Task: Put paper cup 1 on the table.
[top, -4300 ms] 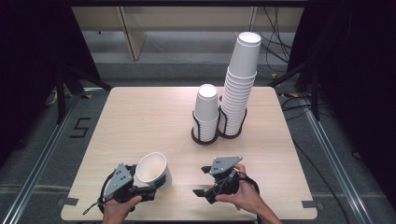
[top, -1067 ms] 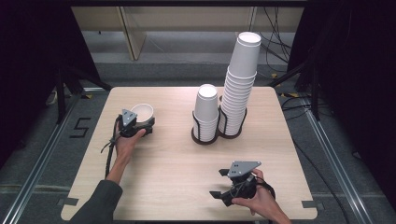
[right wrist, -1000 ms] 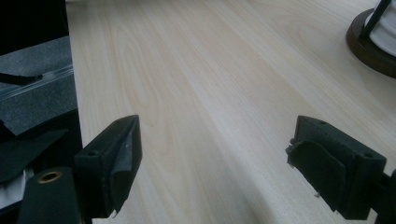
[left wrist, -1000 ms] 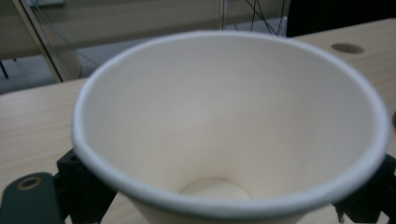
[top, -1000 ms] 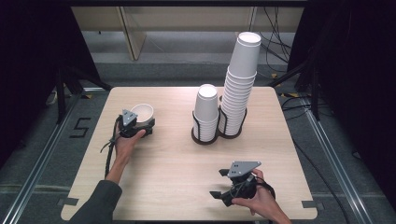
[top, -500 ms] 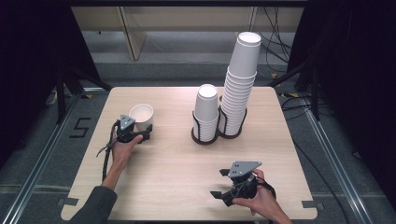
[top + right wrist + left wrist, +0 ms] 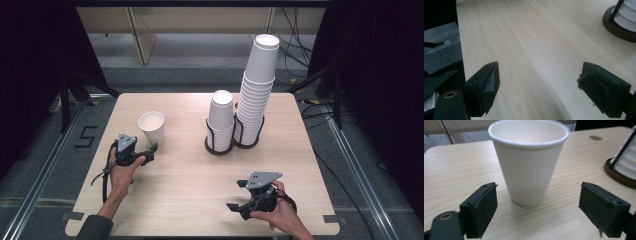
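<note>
A single white paper cup [image 7: 151, 127] stands upright, mouth up, on the left part of the wooden table [image 7: 190, 175]. My left gripper [image 7: 151, 153] lies just on the near side of it, open. In the left gripper view the cup [image 7: 529, 167] stands a little beyond my left gripper [image 7: 538, 212], and neither pad touches it. My right gripper [image 7: 236, 196] rests near the front right edge, held by a hand, open. Between its fingers, in the right gripper view, my right gripper [image 7: 539, 82] has only bare tabletop.
A dark wire holder [image 7: 220, 147] at the table's middle back holds a short stack of cups [image 7: 221, 117] and a tall stack [image 7: 257, 85]. Its base [image 7: 617, 27] shows at the right gripper view's upper right. Dark floor and rails surround the table.
The left gripper, shut on the cup a second ago, has let go of it and drawn back toward the person. The cup stays standing. The right gripper has not moved.
</note>
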Demonstrator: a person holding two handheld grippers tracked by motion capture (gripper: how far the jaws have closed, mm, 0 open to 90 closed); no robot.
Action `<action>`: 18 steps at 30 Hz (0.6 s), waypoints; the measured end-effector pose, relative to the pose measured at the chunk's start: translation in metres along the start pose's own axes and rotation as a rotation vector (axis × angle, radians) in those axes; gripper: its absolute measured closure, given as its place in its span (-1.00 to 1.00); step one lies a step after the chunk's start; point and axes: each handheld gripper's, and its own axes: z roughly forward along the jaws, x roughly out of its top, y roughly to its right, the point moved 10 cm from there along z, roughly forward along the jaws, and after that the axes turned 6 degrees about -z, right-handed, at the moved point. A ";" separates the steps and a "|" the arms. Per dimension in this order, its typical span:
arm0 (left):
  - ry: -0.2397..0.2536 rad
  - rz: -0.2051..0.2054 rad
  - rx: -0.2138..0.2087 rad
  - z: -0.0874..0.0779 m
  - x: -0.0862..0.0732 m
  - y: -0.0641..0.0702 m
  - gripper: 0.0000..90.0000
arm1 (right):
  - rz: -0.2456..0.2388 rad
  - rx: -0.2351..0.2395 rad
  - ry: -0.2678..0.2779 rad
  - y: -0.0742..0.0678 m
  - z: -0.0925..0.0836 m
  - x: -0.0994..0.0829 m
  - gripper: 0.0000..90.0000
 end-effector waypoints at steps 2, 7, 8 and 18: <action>0.017 -0.004 -0.002 -0.012 0.002 0.006 -0.68 | 0.000 -0.004 0.000 0.000 0.000 0.000 -0.62; 0.040 0.012 -0.044 -0.035 0.001 0.029 -0.67 | -0.014 -0.020 0.005 0.003 0.000 0.001 -0.62; 0.044 0.015 -0.055 -0.039 0.000 0.034 -0.67 | -0.014 -0.021 0.007 0.003 -0.001 0.000 -0.61; 0.018 0.014 -0.135 -0.064 -0.026 0.074 -0.67 | 0.019 -0.032 0.010 0.007 -0.004 -0.001 -0.62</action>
